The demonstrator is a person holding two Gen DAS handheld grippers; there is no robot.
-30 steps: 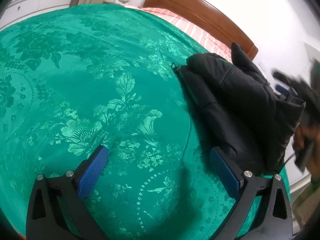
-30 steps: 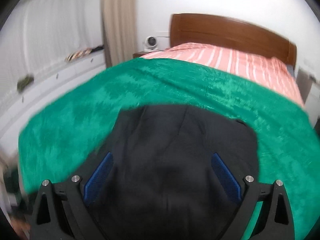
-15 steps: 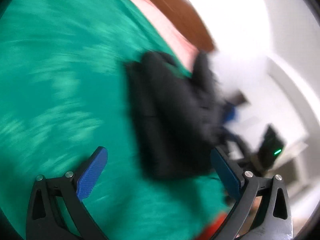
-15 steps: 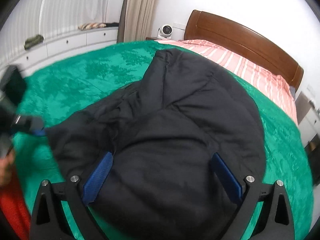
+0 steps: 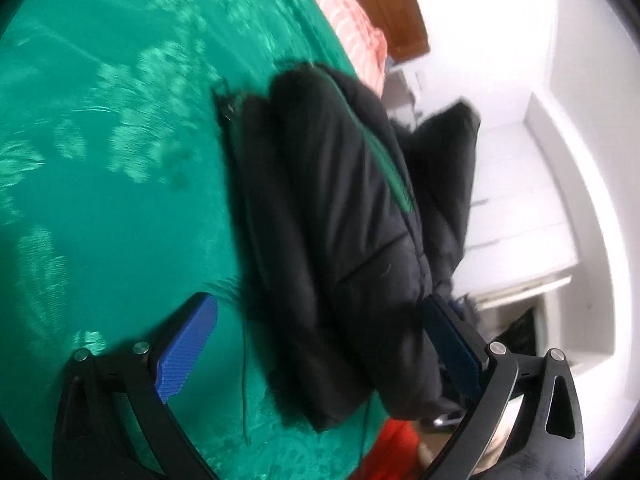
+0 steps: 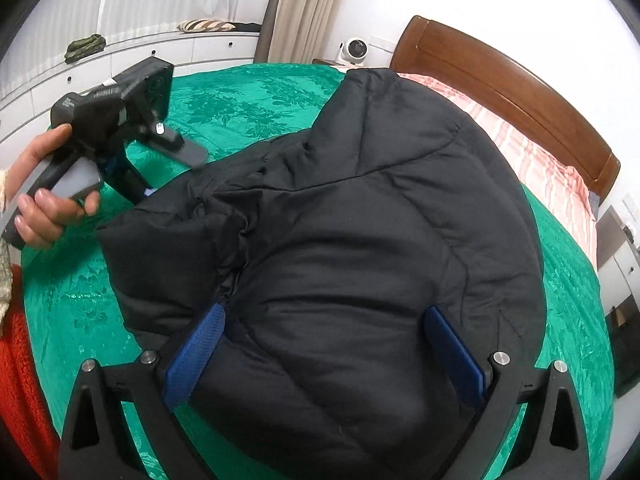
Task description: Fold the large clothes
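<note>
With both the left tongs [image 5: 316, 344] and right tongs [image 6: 324, 354] spread wide and empty over the black jacket [image 6: 360, 240], pinch the sleeve [image 6: 160, 248] at its cuff and fold it flat across the body.

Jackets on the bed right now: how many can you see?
1. A black jacket lies bunched on the green bedspread, under the open right gripper and beside the open left gripper. Anything beneath it would be hidden.
</note>
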